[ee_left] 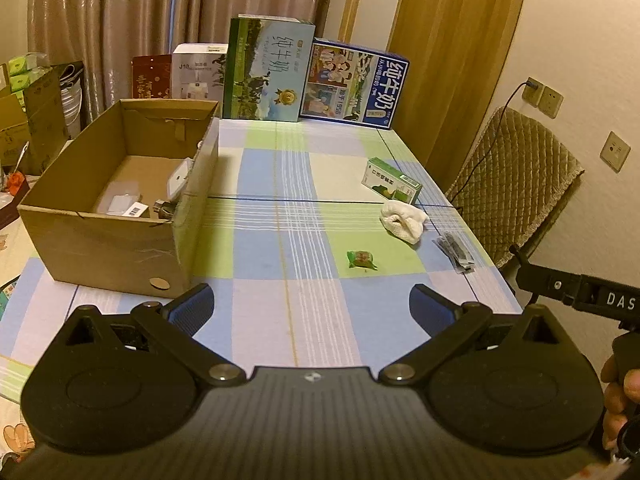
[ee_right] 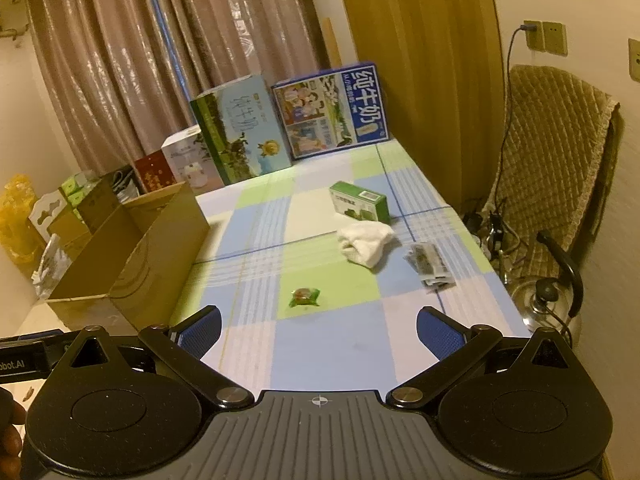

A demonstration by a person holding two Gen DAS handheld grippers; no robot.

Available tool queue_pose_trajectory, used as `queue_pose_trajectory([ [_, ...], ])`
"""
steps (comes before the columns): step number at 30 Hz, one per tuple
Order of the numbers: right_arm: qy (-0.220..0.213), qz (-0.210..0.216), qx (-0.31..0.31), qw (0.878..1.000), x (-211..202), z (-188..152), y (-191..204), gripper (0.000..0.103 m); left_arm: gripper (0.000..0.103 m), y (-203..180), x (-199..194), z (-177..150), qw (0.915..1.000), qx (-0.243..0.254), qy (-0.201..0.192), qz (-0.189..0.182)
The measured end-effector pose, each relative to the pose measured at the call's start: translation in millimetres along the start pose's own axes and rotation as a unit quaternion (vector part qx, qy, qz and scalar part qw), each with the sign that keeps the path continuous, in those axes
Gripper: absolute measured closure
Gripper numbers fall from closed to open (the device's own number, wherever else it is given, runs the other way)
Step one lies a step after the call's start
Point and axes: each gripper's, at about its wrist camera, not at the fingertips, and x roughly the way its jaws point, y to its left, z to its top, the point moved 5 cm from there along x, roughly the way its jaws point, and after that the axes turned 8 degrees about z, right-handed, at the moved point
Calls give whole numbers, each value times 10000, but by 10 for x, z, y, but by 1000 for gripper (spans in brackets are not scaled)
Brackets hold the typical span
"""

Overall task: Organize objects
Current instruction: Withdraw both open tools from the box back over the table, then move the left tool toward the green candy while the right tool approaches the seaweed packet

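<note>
- The left gripper (ee_left: 311, 307) hangs over the near end of the counter (ee_left: 280, 184), jaws spread wide with nothing between the blue pads.
- The right gripper (ee_right: 319, 330) is the same: jaws wide apart, empty, above the checked cloth.
- Nearest ahead of both lies a small green snack packet (ee_left: 361, 259), flat on a green square, crinkled, with a reddish picture on its face.
- Beyond it, towards the right edge, sits a crumpled white cloth (ee_left: 403, 219), bunched up and folded over itself.
- Just behind the cloth, nearly touching it, is a green and white medicine box (ee_left: 391, 180) lying on its side; its print is too small to read.
- Near the right edge lies a clear sachet with dark contents (ee_left: 456, 251); what is inside I cannot make out.
- On the left stands an open cardboard box (ee_left: 120, 200), flaps up. Inside are a white item with a barcode label (ee_left: 127, 205), a white device (ee_left: 178, 184) leaning on the right wall and a small dark thing half hidden by the rim.
- Two milk cartons (ee_left: 266, 68) stand against the curtain at the far end.
- A hand (ee_left: 618, 404) is cut off at the right edge of the left wrist view.
</note>
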Motion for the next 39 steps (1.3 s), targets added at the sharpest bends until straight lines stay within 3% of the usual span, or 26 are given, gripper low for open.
queue_pose_trajectory([
  [27,87,-439,-122,9989,107,37,-540,2,1,-465,558,21,9969,712,206,-250],
  [36,137,-597,-422,9972,377,134,-820,2,2,-636,1023,7,9840,1705,252,-441],
  [39,157,-651,-441,9968,506,207,-925,2,12,-699,1249,-17,9770,2043,305,-534],
])
